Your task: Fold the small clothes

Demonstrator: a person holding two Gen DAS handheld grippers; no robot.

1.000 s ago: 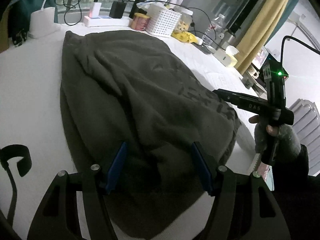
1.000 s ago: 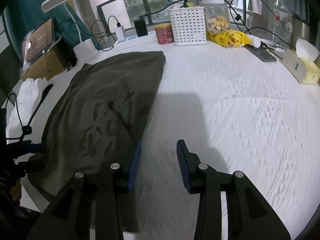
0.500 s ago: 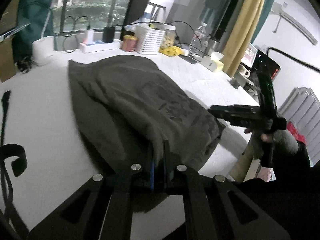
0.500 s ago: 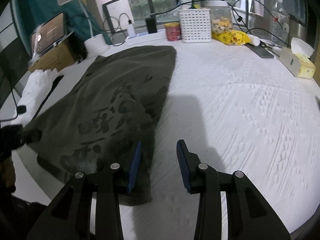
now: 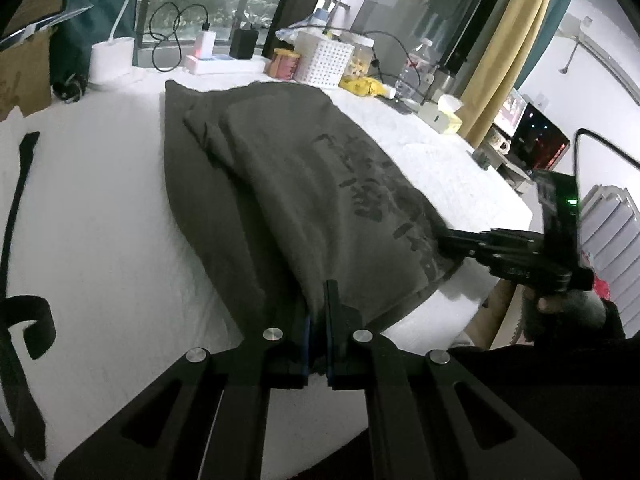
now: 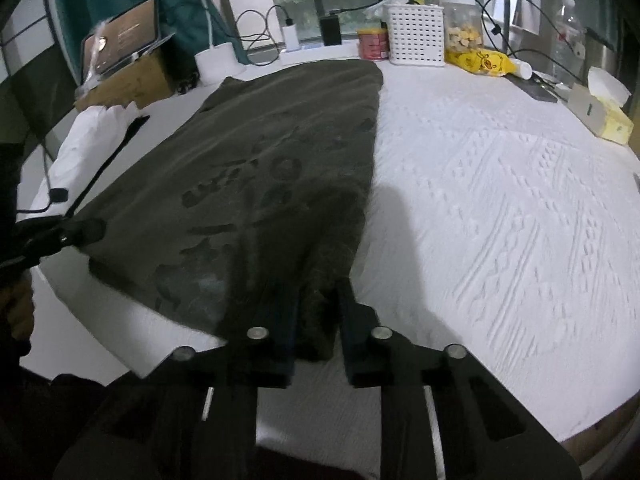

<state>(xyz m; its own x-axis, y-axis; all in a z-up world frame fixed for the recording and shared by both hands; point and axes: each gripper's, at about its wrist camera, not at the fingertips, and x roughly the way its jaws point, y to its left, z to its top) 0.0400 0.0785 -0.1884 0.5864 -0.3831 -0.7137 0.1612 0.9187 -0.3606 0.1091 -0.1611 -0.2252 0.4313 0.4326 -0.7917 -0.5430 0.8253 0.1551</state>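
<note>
A dark olive T-shirt point(image 5: 304, 184) with a dark print lies lengthwise on the white table cover point(image 5: 100, 216); it also shows in the right wrist view point(image 6: 256, 168). My left gripper point(image 5: 319, 300) is shut on the shirt's near hem at the left corner. My right gripper point(image 6: 316, 300) has closed on the other near corner, with bunched cloth between its fingers; it shows from the side in the left wrist view point(image 5: 452, 240), touching the shirt's edge. Both near corners are slightly lifted.
At the far table edge stand a white basket point(image 6: 416, 36), a red can point(image 6: 372, 44), a snack jar point(image 6: 464, 32), a yellow bag point(image 6: 480, 62), a power strip point(image 5: 224, 66) and a lamp base point(image 5: 112, 58). A tissue box point(image 6: 604, 112) sits at right. A black strap point(image 5: 16, 200) lies at left.
Both grippers moved toward the shirt's near hem. The left one shut on its corner first; the right one then narrowed onto the other corner, and the hem has risen slightly.
</note>
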